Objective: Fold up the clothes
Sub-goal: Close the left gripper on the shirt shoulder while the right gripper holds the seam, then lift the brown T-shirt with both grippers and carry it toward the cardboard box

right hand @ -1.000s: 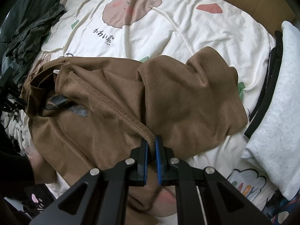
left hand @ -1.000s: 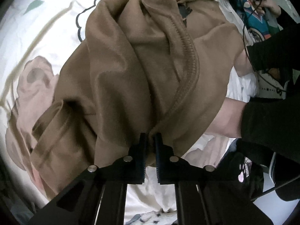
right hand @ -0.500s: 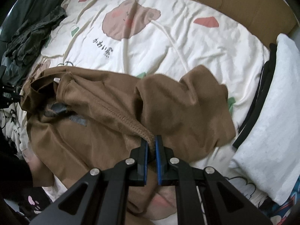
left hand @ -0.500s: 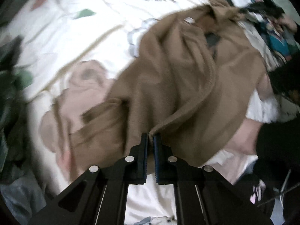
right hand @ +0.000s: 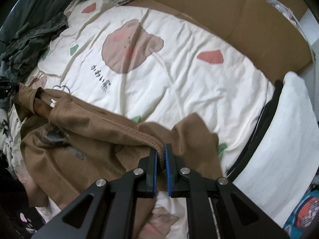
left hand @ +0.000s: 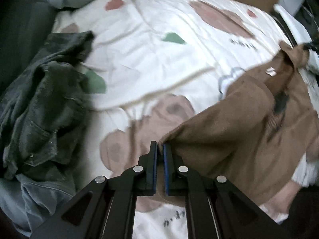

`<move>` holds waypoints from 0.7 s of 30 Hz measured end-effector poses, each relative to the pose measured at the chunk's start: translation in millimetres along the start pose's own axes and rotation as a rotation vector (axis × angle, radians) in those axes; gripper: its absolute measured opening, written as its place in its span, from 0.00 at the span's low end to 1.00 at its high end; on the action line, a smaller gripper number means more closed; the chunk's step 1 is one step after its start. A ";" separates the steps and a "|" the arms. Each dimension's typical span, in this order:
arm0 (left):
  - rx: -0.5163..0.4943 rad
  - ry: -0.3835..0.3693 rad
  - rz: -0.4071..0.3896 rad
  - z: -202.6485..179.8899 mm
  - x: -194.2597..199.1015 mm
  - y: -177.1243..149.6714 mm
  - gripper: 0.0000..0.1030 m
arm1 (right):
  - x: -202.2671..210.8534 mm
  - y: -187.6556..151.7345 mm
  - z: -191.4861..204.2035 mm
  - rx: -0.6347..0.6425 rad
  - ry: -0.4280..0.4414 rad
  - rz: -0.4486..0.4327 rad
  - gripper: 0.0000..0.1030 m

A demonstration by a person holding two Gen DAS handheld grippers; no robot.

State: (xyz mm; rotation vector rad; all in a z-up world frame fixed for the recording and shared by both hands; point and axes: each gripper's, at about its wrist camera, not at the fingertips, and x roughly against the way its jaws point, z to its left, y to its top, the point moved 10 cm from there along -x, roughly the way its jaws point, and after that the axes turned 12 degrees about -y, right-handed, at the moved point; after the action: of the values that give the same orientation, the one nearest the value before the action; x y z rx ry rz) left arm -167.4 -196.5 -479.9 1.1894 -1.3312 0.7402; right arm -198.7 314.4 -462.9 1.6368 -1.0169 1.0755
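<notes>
Left gripper [left hand: 160,149] clenched on brown shirt [left hand: 249,123] corner | right gripper [right hand: 161,151] clamped on its stitched hem | shirt now lifted, stretched along bed's [right hand: 179,79] near edge, no longer bunched | ready for spreading flat.

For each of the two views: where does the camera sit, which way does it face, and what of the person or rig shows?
Left wrist: on the left gripper, looking steeply down at the bedspread; own fingers pinch a brown garment; dark clothes pile at left.
Right wrist: on the right gripper, looking down at the bedspread; own fingers clamp the garment's stitched hem; cardboard beyond.
Shared: garment, bedspread, clothes pile.
</notes>
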 end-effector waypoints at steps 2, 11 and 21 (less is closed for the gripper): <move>0.015 0.028 -0.022 9.5 4.2 6.9 0.05 | 0.5 9.3 -3.2 0.009 -0.014 -0.014 0.06; 0.032 0.119 -0.104 39.6 12.5 47.5 0.04 | 2.5 51.9 -17.4 0.052 -0.096 -0.076 0.05; 0.063 0.163 -0.172 69.7 -1.1 111.6 0.04 | -18.5 116.5 -46.3 0.036 -0.174 -0.098 0.05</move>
State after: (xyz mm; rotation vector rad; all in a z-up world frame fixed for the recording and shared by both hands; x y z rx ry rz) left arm -294.3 -229.1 -467.4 1.2492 -1.0643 0.7426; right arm -322.6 331.6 -442.7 1.8153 -1.0226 0.9032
